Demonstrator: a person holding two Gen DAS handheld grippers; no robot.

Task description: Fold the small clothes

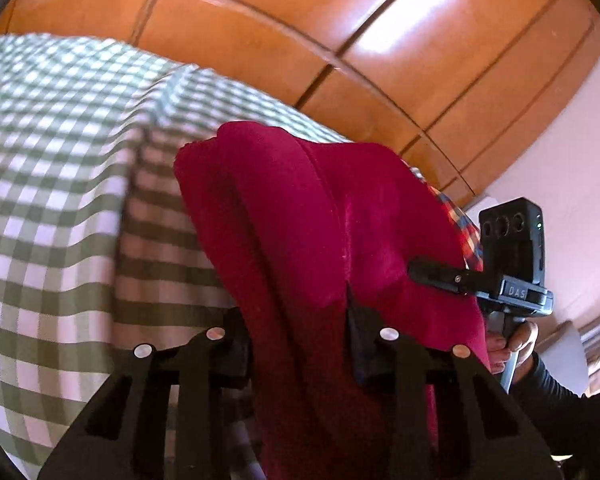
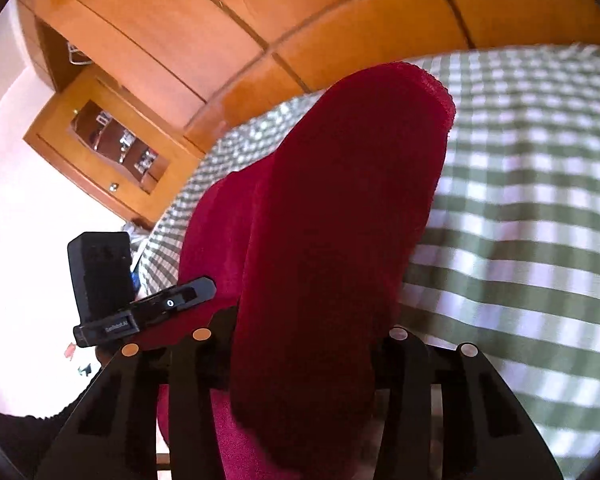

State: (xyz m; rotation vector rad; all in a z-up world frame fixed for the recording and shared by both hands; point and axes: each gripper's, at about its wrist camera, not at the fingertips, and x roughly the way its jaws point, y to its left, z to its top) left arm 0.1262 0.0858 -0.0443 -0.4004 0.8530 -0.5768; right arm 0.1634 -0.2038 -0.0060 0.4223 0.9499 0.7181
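Observation:
A dark red garment (image 1: 300,208) is lifted off the green-and-white checked cover (image 1: 60,160) and hangs bunched between both grippers. In the left wrist view my left gripper (image 1: 296,320) is shut on one edge, and the cloth fills the gap between its fingers. To its right, my right gripper (image 1: 420,272) pinches the other edge, with a person's hand (image 1: 516,344) on its handle. In the right wrist view my right gripper (image 2: 306,332) is shut on a thick fold of the red garment (image 2: 340,200). My left gripper (image 2: 204,288) grips the cloth at the left.
The checked cover (image 2: 520,200) spreads under and beyond the garment. A multi-coloured plaid cloth (image 1: 466,232) peeks out behind the red one. Wooden panelled doors (image 1: 340,20) stand behind, and a small wooden cabinet with a glass front (image 2: 112,140) sits by the white wall.

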